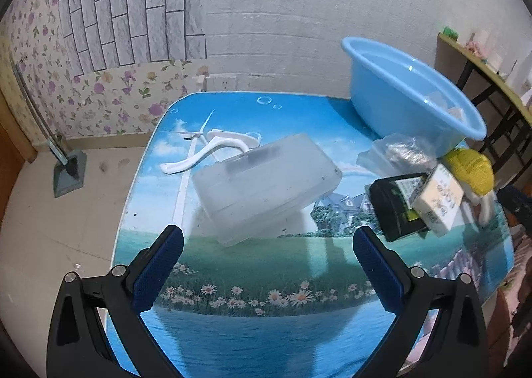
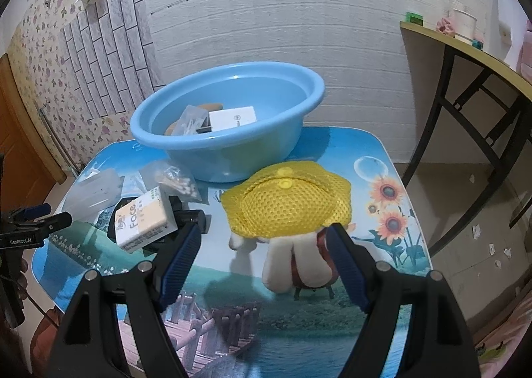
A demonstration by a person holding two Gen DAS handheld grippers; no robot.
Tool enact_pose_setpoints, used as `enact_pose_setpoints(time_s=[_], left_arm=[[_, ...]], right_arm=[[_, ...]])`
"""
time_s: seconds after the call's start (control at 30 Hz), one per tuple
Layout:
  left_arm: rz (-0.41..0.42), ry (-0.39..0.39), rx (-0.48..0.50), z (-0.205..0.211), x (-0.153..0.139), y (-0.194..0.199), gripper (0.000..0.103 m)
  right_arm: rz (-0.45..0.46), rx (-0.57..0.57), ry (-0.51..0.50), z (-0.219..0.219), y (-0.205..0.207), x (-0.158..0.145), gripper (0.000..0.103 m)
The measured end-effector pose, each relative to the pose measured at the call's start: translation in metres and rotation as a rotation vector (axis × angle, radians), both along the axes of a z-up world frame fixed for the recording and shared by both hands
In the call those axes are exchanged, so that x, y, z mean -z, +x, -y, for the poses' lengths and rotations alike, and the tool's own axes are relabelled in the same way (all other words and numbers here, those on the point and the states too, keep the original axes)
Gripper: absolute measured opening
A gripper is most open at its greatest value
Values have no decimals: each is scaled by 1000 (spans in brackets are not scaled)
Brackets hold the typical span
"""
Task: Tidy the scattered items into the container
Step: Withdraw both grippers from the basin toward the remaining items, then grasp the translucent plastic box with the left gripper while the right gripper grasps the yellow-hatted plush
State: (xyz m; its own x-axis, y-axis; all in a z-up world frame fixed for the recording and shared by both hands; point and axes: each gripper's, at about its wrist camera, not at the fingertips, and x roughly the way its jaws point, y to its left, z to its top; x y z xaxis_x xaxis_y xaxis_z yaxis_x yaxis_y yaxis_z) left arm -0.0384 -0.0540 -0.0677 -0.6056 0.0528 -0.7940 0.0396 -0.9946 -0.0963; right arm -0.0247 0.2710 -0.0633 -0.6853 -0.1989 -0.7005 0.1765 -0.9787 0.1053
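My right gripper (image 2: 262, 258) is spread wide and empty around the plush doll (image 2: 292, 228) at lower centre of its view, below the blue basin (image 2: 229, 125). It looks soft and light; I'd pinch the pale body, not the floppy yellow mesh hat. My left gripper (image 1: 267, 246) hangs wide, empty.

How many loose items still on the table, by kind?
Plastic case: 1
White hanger: 1
Swab bag: 1
Face pack: 1
Black box: 1
Yellow-hat plush: 1
Total: 6
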Motion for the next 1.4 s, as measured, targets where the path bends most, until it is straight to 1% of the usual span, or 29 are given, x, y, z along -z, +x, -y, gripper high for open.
enact_pose_setpoints(time_s=[0.13,0.27,0.47,0.67,0.8,0.87,0.93,1.03,1.1,1.17,1.23,1.27,1.3,1.33,1.4], left_arm=[[-18,3,-1,3,-1,0,102],[-15,16,-13,8,4,-4,102],[-14,-12,7,13,11,-15,102],[-23,-23,73,10,19,-28,102],[-22,-50,137,6,25,-38,102],[-24,-83,160,4,27,-42,102],[-21,-94,175,4,28,-46,102],[-9,-89,187,3,34,-51,102],[26,-92,189,2,40,-54,102],[20,-78,198,2,41,-51,101],[12,-79,202,1,40,-48,91],[3,-75,201,1,38,-46,80],[-1,-70,199,1,36,-44,67],[-3,-72,200,0,35,-41,60],[-3,-70,206,-3,32,-37,22]], right_arm=[[8,12,2,-5,-2,5,78],[25,26,3,-10,-6,10,78],[14,37,23,-19,-11,12,78],[40,71,24,-31,-19,19,78],[53,52,37,-30,-19,23,78],[62,37,44,-27,-18,27,78],[71,22,52,-24,-18,31,78],[83,20,60,-20,-22,36,78],[83,16,63,-17,-23,36,78],[89,9,86,-13,-24,38,77],[97,1,85,-12,-24,39,61],[104,-6,78,-12,-24,40,49],[119,-25,66,-12,-24,41,40],[124,-36,67,-12,-24,41,39],[113,-48,77,-10,-19,39,36]])
